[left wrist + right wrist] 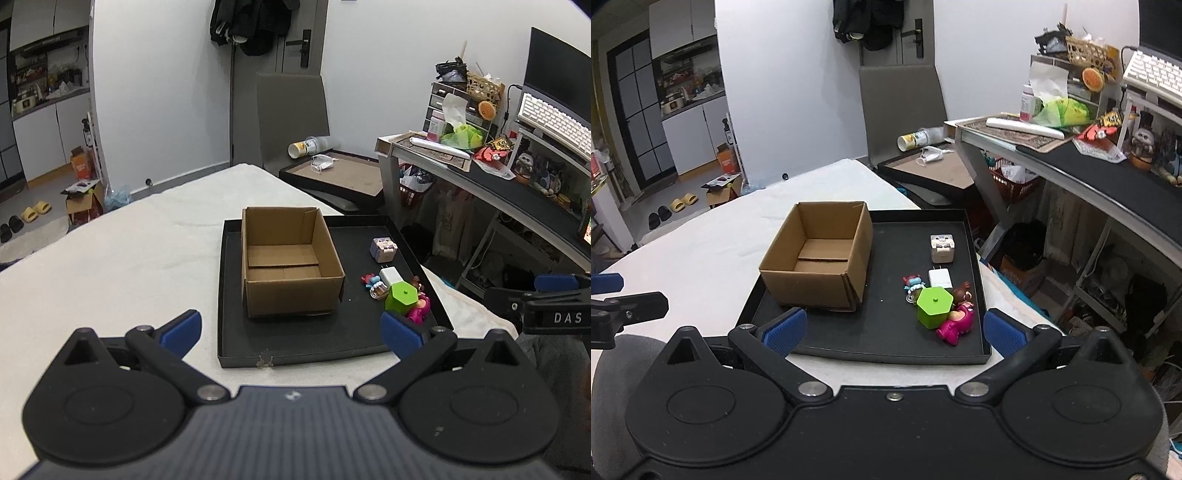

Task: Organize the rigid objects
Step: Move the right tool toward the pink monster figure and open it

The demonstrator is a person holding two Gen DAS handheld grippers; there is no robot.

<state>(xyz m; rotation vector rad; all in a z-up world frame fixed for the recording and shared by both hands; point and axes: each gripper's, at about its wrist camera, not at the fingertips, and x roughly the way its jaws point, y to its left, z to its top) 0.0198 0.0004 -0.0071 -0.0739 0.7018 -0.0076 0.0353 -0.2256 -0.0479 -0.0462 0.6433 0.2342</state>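
An empty open cardboard box (288, 262) (820, 254) stands on the left part of a black tray (295, 343) (886, 332). On the tray's right side lie a cube toy (383, 249) (941, 248), a white charger (390, 276) (939, 277), a small blue-red figure (372, 282) (913, 283), a green hexagonal box (402, 297) (933, 307), a brown bear figure (962, 291) and a pink figure (419, 310) (955, 323). My left gripper (291, 332) is open and empty before the tray's near edge. My right gripper (894, 328) is open and empty near the tray's front.
The tray sits on a white cloth-covered table (129, 251) (713, 236). A grey chair (291, 122) and another black tray (340, 173) stand behind. A cluttered desk (480, 162) (1071, 147) is to the right. The right gripper shows at the left wrist view's right edge (550, 306).
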